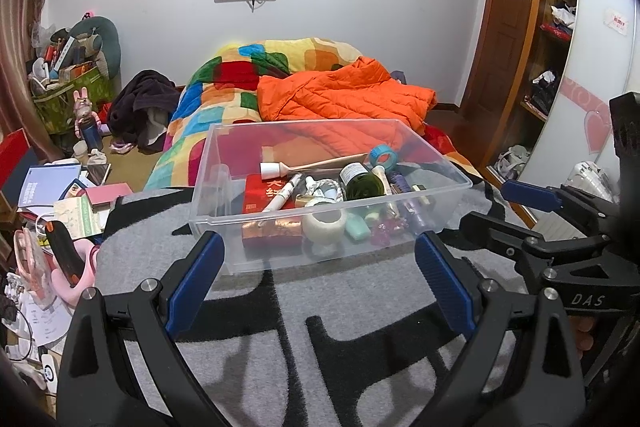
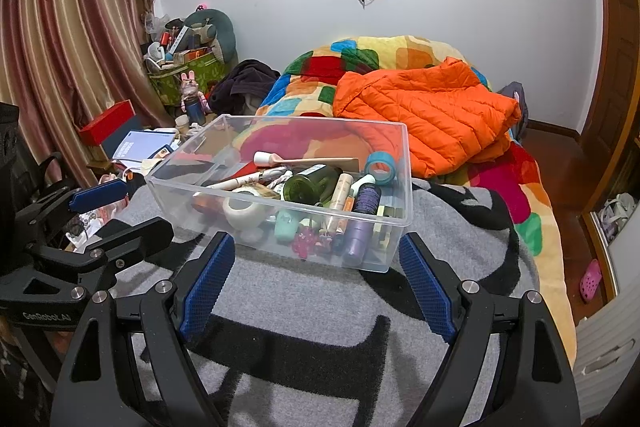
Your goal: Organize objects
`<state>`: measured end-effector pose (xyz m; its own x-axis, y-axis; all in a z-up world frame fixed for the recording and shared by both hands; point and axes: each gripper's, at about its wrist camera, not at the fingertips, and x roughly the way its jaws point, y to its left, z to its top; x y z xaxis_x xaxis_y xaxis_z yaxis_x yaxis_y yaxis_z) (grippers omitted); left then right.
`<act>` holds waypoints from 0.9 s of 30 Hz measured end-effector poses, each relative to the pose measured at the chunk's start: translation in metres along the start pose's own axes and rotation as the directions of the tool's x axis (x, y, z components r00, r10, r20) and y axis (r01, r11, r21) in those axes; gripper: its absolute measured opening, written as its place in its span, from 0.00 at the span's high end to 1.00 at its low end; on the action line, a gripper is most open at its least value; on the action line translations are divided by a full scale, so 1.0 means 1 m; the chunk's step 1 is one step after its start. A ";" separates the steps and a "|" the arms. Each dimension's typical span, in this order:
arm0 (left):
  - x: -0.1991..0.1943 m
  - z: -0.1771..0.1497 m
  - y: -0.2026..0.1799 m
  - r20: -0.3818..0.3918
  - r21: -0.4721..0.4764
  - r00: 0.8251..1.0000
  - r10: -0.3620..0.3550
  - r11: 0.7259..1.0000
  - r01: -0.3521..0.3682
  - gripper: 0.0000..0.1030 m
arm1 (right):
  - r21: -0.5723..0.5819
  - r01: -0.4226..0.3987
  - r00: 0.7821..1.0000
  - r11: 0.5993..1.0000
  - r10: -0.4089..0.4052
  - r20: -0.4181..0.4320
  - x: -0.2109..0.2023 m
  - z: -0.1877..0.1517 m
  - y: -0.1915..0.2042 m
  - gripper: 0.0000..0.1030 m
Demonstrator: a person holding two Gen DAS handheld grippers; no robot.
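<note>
A clear plastic bin (image 1: 452, 173) (image 2: 402, 171) stands on the grey and black blanket (image 1: 352, 347) (image 2: 320, 307) on the bed. It holds several small things: a red box (image 1: 266, 193), a green glass bottle (image 1: 366, 183) (image 2: 312, 183), a white tape roll (image 1: 324, 223) (image 2: 244, 211), a blue tape roll (image 1: 382, 155) (image 2: 382, 165), a wooden brush (image 1: 312, 166) (image 2: 304, 159), tubes and pens. My left gripper (image 1: 320, 247) is open and empty just in front of the bin. My right gripper (image 2: 316, 247) is open and empty, also just short of the bin's near wall.
An orange down jacket (image 1: 344, 95) (image 2: 432, 111) and a colourful quilt (image 1: 224, 83) (image 2: 368, 55) lie behind the bin. Cluttered books and bags (image 1: 68, 195) fill the left side. A wooden wardrobe (image 1: 532, 67) stands right. Each gripper shows at the other view's edge.
</note>
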<state>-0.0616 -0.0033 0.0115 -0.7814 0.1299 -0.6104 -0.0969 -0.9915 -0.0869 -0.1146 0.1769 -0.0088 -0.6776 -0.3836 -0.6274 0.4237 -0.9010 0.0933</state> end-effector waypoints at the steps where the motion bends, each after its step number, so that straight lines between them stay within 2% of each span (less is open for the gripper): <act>1: 0.000 0.000 0.000 0.000 0.000 1.000 0.000 1.000 0.000 0.06 | 0.000 0.001 1.000 1.000 -0.001 -0.001 0.000 0.000 0.000 0.21; 27: 0.003 0.001 -0.004 -0.027 -0.004 0.999 -0.024 1.000 0.024 0.05 | 0.023 -0.010 1.000 1.000 0.011 -0.015 0.001 -0.001 -0.002 0.21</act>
<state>-0.0643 0.0012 0.0108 -0.7617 0.1540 -0.6293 -0.1135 -0.9880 -0.1044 -0.1154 0.1787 -0.0108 -0.6643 -0.3901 -0.6376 0.4167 -0.9014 0.1173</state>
